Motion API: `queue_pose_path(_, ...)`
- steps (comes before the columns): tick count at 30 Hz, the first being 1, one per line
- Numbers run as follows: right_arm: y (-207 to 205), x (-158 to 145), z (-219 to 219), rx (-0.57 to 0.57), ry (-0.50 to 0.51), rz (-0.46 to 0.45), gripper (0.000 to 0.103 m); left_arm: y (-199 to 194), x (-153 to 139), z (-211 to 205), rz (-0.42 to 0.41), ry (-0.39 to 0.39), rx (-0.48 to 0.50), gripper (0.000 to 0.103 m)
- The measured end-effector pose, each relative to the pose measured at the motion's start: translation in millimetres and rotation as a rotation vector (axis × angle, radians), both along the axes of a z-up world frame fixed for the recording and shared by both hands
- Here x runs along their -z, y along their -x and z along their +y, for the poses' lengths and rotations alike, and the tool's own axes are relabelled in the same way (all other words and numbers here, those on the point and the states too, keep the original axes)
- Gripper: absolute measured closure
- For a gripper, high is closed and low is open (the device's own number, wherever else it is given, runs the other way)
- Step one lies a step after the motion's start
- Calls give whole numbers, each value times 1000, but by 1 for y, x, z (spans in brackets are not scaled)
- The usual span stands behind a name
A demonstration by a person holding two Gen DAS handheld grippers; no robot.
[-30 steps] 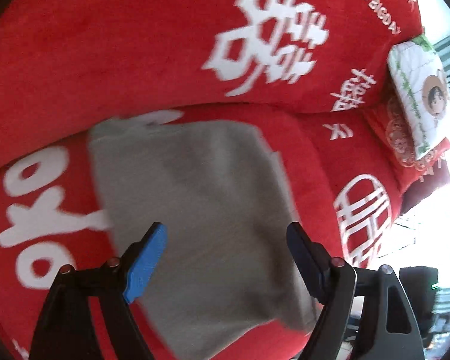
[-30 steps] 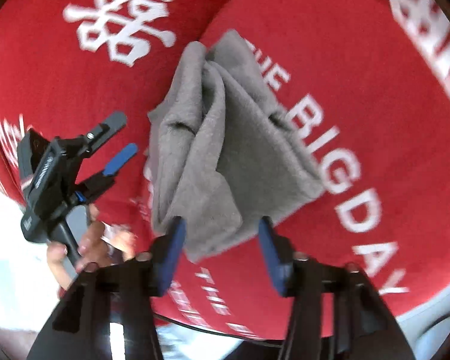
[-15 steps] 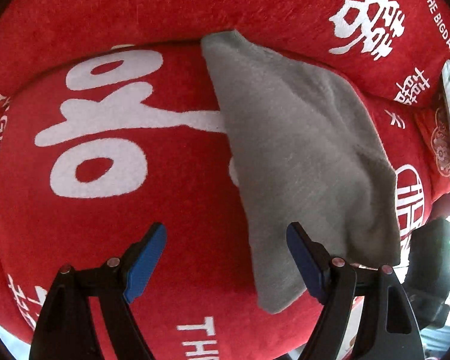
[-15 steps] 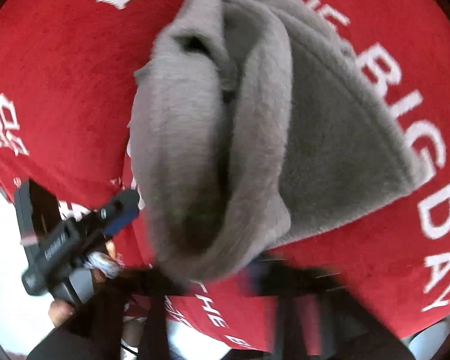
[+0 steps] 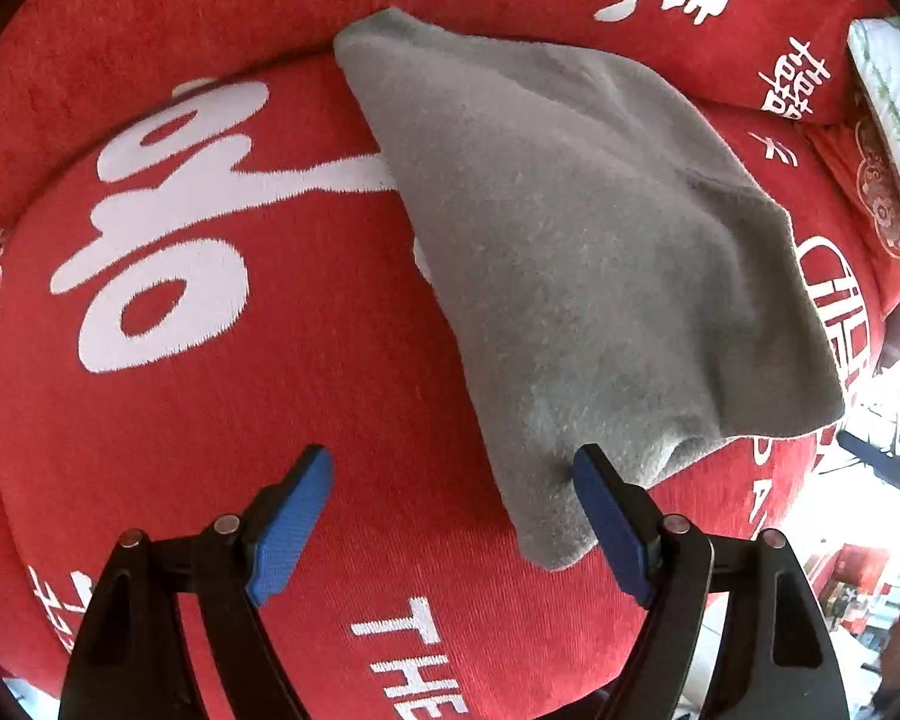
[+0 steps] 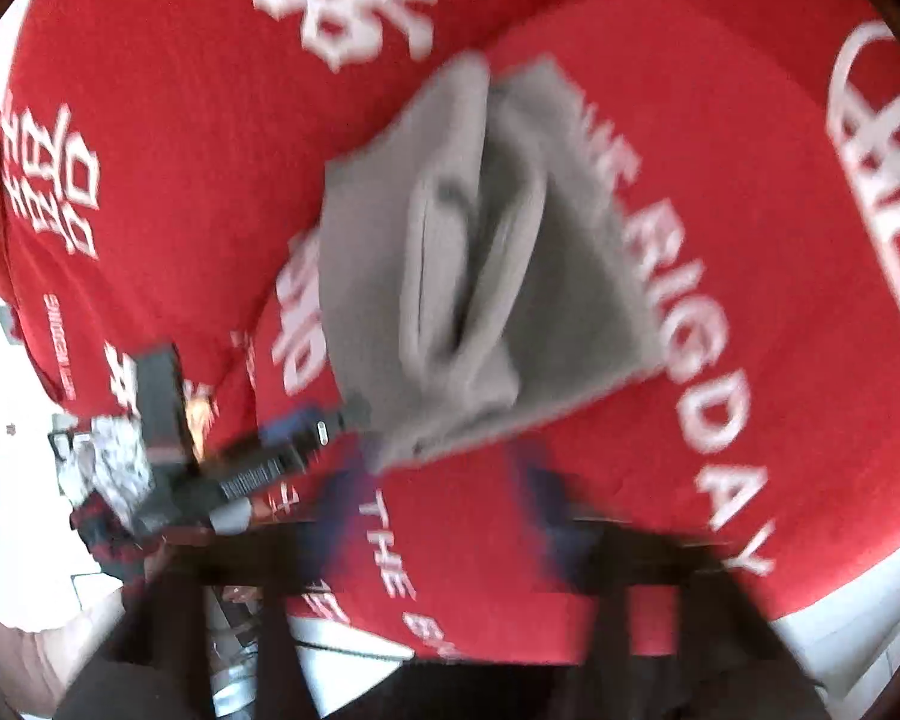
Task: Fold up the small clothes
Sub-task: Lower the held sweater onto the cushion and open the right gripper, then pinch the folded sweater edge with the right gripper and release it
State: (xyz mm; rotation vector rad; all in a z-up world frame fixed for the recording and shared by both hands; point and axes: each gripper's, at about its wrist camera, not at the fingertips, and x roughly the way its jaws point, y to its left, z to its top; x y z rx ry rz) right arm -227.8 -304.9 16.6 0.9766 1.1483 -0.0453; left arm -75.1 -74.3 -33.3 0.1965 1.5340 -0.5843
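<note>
the folded grey cloth (image 5: 594,276) lay on the red cushion (image 5: 222,420), left gripper (image 5: 453,516) wide and empty, right gripper (image 6: 444,504) opening off it, so the loose fold might flop open.

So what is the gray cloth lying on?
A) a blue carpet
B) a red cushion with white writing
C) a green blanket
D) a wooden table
B: in both wrist views the gray cloth rests, partly folded, on a red cushion printed with white letters and characters.
</note>
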Motion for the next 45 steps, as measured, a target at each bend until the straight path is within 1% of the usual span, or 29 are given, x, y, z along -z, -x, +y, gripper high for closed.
queue_pose_path(1,-6,-3,-7,0,13,-14,22,-1,0,1,3,1,-4,21)
queue_pose_path(3,-28,-2,-28,-24,11,-3,22,-3,-1,4,-2,5,-5,21)
queue_pose_path(5,-29,6,-37,-22,-42,10,22,-7,-2,-2,-7,0,-4,21)
queue_pose_path(8,-63,37,-41,-23,-200,18,23,-7,-5,0,-6,0,-7,21)
queue_pose_path(10,-78,58,-44,-23,-234,44,24,-8,-6,3,-1,4,-20,21)
queue_pose_path(11,-86,65,-45,-22,-240,56,28,-10,-7,5,1,13,-30,21)
queue_pose_path(13,-103,71,-47,-18,-256,63,42,-17,-10,4,-2,37,-56,21)
queue_pose_path(14,-110,74,-47,-22,-257,68,73,-19,-11,1,-7,38,-61,21)
queue_pose_path(15,-116,74,-46,-31,-223,92,82,-22,-12,-3,-16,35,-64,21)
queue_pose_path(16,-117,70,-45,-45,-183,99,83,-26,-15,-7,-29,35,-65,21)
queue_pose_path(17,-118,61,-43,-64,-143,82,84,-27,-17,-10,-38,39,-64,21)
queue_pose_path(18,-118,46,-41,-94,-94,37,85,-29,-20,-13,-51,45,-60,21)
queue_pose_path(20,-113,31,-42,-101,-51,-10,86,-30,-22,-22,-71,48,-45,21)
queue_pose_path(21,-107,29,-47,-82,-40,-15,86,-31,-20,-26,-71,47,-40,21)
queue_pose_path(23,-98,41,-56,-43,-48,20,86,-30,-11,-36,-51,44,-32,21)
queue_pose_path(24,-94,57,-61,-28,-62,61,86,-29,-5,-39,-40,38,-26,21)
queue_pose_path(27,-88,85,-62,-73,-66,133,85,-26,7,-44,-14,12,-11,21)
queue_pose_path(28,-85,84,-64,-51,-81,125,81,-25,7,-44,-12,14,-9,21)
queue_pose_path(29,-83,80,-64,-35,-85,124,75,-23,7,-44,-15,16,-7,21)
queue_pose_path(30,-79,71,-64,-13,-64,121,64,-22,6,-42,-16,15,-5,21)
queue_pose_path(32,-66,55,-65,-7,-5,109,55,-23,4,-36,-13,15,-6,21)
queue_pose_path(33,-55,44,-62,-10,25,95,54,-24,1,-35,-16,14,-8,21)
queue_pose_path(37,-18,24,-56,-9,30,78,54,-29,-13,-33,-45,29,-8,21)
queue_pose_path(39,-15,23,-50,-51,45,91,55,-28,-13,-37,-51,28,-1,21)
queue_pose_path(40,-18,25,-46,-81,52,105,56,-25,-10,-41,-52,17,13,21)
queue_pose_path(41,-22,31,-41,-117,63,127,74,-22,-8,-41,-54,6,23,21)
queue_pose_path(42,-27,38,-36,-171,109,165,93,-18,-3,-45,-59,-16,36,21)
queue_pose_path(44,-32,49,-29,-233,234,232,95,-9,6,-43,-56,-39,57,21)
queue_pose_path(45,-30,59,-29,-250,269,256,95,-5,10,-44,-43,-48,58,21)
